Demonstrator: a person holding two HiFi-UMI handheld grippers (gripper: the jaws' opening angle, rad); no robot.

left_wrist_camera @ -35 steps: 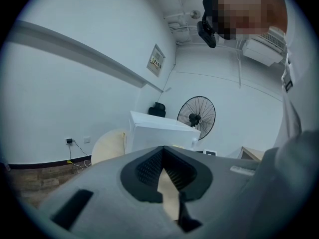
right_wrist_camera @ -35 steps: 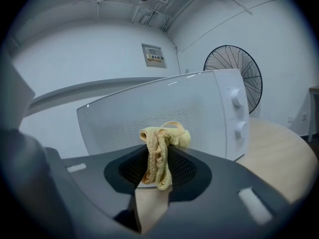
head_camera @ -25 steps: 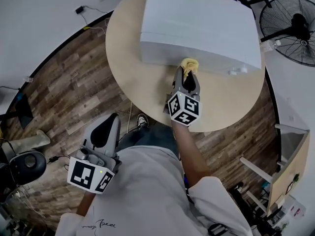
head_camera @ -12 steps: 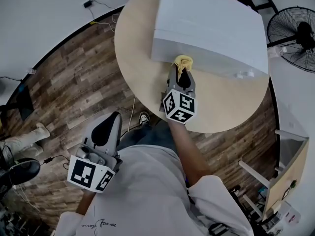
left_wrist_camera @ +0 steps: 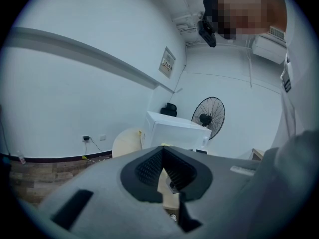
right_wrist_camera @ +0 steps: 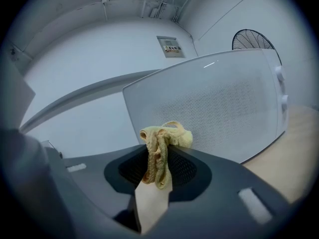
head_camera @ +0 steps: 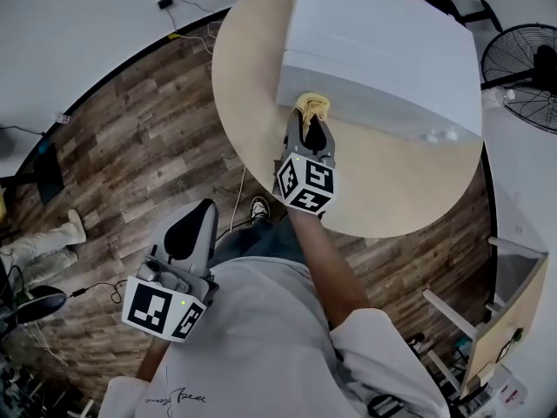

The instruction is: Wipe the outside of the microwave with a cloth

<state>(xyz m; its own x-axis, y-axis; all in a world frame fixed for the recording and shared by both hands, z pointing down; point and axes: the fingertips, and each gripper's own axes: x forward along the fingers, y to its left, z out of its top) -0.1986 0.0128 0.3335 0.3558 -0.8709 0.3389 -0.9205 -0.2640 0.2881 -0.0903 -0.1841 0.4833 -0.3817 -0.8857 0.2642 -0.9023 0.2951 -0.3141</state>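
One cloth (right_wrist_camera: 164, 138), pinched in right gripper (head_camera: 308, 125) jaws, touches the microwave (head_camera: 383, 33) front. Left gripper (left_wrist_camera: 162, 151) jaws are together. Strokes should overlap.

The microwave (head_camera: 383, 50) occupies the far half of the round table (head_camera: 392, 190). Its front face blocks forward travel of the right gripper (head_camera: 310, 125), whose cloth (head_camera: 312, 104) touches that face near the lower left corner. Bare tabletop runs along the front face to the right as far as the protruding knobs (head_camera: 439, 135), and past the left side. A fan (head_camera: 522, 59) stands off the right rear corner. The left gripper (head_camera: 197, 223) hangs over open wooden floor (head_camera: 130, 146), well apart from the table.
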